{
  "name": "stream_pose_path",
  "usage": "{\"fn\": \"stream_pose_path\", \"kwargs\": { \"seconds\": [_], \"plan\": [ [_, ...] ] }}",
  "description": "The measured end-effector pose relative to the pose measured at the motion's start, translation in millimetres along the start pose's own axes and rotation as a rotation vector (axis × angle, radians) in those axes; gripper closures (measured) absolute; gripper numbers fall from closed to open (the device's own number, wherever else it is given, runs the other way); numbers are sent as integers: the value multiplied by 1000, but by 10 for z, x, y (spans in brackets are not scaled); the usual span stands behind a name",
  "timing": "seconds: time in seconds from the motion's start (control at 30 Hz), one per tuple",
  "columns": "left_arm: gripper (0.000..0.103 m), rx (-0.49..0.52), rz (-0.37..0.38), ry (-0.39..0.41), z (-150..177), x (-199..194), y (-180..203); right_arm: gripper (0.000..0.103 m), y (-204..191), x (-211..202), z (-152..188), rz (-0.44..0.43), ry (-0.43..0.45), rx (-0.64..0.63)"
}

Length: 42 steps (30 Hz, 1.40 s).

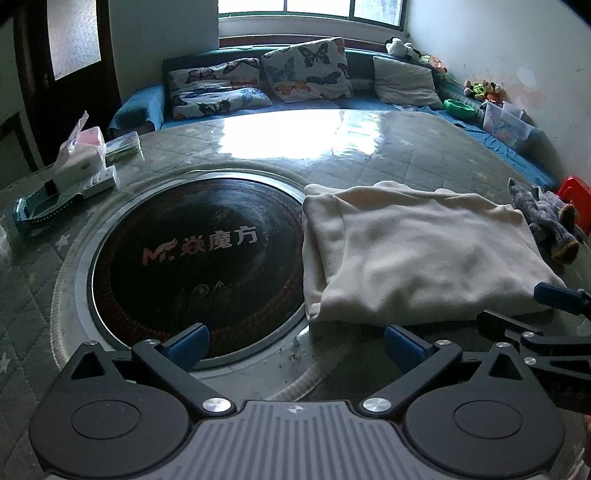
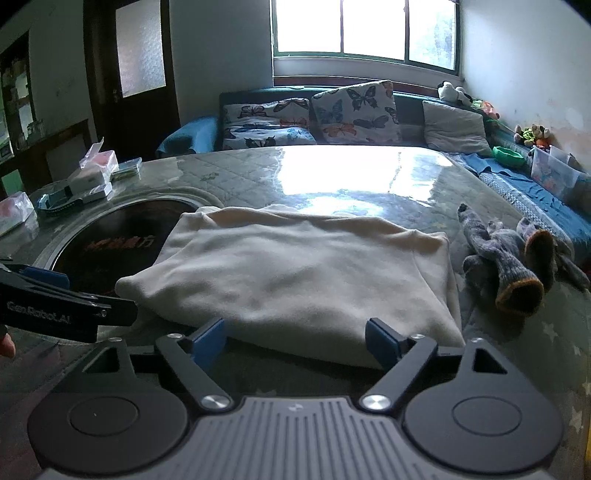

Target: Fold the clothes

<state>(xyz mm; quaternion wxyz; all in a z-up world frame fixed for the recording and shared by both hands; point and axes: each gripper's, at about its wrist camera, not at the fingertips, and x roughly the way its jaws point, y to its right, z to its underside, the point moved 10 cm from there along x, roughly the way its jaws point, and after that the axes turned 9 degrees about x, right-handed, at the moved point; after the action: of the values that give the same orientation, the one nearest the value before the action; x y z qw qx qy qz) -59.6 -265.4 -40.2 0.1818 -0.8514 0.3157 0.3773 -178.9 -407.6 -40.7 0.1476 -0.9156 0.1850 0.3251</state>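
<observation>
A cream garment (image 2: 295, 280) lies folded into a rough rectangle on a round table (image 1: 332, 158) covered with a quilted cloth under clear plastic, its left edge overlapping the rim of a dark round heater plate (image 1: 195, 266) set into the tabletop.

At far left on the table sit a teal strap (image 1: 33, 218), a white box (image 1: 86, 177) with a plastic-wrapped packet on top, and a small flat pack (image 1: 123, 146) just beyond.

The left gripper (image 1: 295, 341) hovers low at the table's near edge, its blue-tipped fingers (image 1: 190, 341) spread wide and holding nothing; one tip sits over the heater plate's rim, the other just short of the garment's near left corner.

The right gripper (image 2: 295, 341) is likewise released, its blue fingers (image 2: 382, 343) parted at the garment's near edge, the cloth lying between and just ahead of them. Whether the tips touch the fabric cannot be told. From the right wrist view the left gripper appears as a black arm at the left edge, beside the garment's near left corner.

To the right of the garment, close by but apart from it, lies a pair of grey knitted gloves (image 2: 509, 266) with orange-edged cuffs. A red object (image 1: 576, 195) shows at the far right edge in the left wrist view.

Behind the table, a blue sofa (image 2: 192, 138) holds butterfly-print pillows (image 2: 354, 112), a grey cushion (image 2: 456, 127) and soft toys (image 2: 532, 134) beneath a bright window (image 2: 365, 29).
</observation>
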Motion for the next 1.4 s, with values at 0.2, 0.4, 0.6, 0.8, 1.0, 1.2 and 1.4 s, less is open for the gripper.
{"fn": "stream_pose_path", "kwargs": {
  "seconds": [0.2, 0.4, 0.6, 0.8, 1.0, 1.2, 1.4],
  "plan": [
    [0, -2, 0, 6, 37, -54, -10, 16, -5, -56, 46, 2, 2, 15],
    [0, -5, 0, 11, 75, -101, -12, 10, -13, -112, 72, 3, 8, 22],
    [0, -7, 2, 17, 129, -152, 3, 8, -38, -151, 133, 3, 5, 24],
    [0, 0, -2, 30, 158, -213, 18, 7, -55, -186, 179, 3, 4, 29],
    [0, 18, -10, 51, 175, -300, 55, 6, -70, -230, 222, 3, 6, 33],
    [0, 27, -13, 57, 204, -335, 83, 6, -74, -260, 264, 4, 7, 36],
    [0, 27, -16, 58, 242, -350, 95, 5, -83, -284, 285, 6, 9, 39]
  ]
}}
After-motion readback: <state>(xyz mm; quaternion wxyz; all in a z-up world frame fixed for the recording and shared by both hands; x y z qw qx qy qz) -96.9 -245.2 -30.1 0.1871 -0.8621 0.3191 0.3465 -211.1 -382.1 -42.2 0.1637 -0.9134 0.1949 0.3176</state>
